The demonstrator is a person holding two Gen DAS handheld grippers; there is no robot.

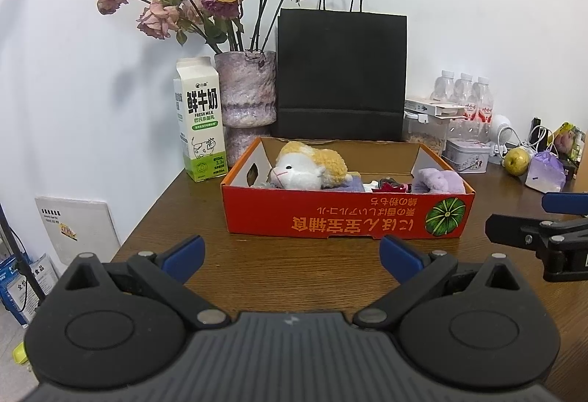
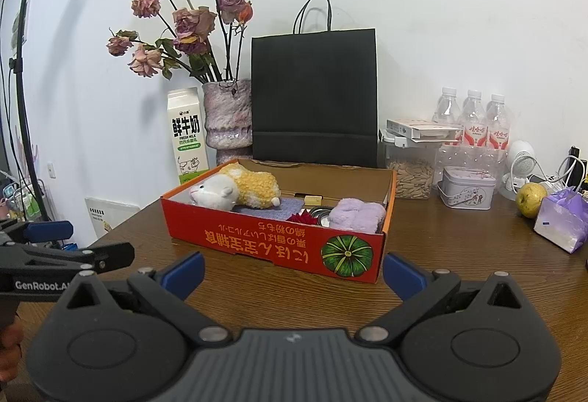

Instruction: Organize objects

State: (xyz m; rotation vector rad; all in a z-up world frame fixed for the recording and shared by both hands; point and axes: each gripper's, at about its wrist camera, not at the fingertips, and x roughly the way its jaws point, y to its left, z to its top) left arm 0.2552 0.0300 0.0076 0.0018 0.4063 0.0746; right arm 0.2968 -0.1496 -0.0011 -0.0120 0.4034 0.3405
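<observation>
A shallow red cardboard box [image 1: 330, 216] [image 2: 257, 242] with a green pumpkin print sits on the brown wooden table [image 1: 294, 269]. Inside lie a white and yellow plush animal [image 1: 308, 165] [image 2: 239, 190], a lilac plush [image 1: 437, 179] [image 2: 356, 214], a purple cloth and small dark items. My left gripper [image 1: 292, 257] hovers open just in front of the box with nothing between its blue pads. My right gripper [image 2: 292, 271] is open too, empty, near the box's right front corner. Each gripper shows at the edge of the other's view.
Behind the box stand a milk carton [image 1: 200, 119], a vase of dried roses [image 1: 246, 89] and a black paper bag [image 1: 341, 75]. To the right are water bottles [image 2: 474, 122], a jar of seeds [image 2: 411, 174], a tin [image 2: 466, 192], a pear [image 2: 531, 194] and a purple pouch [image 2: 562, 218].
</observation>
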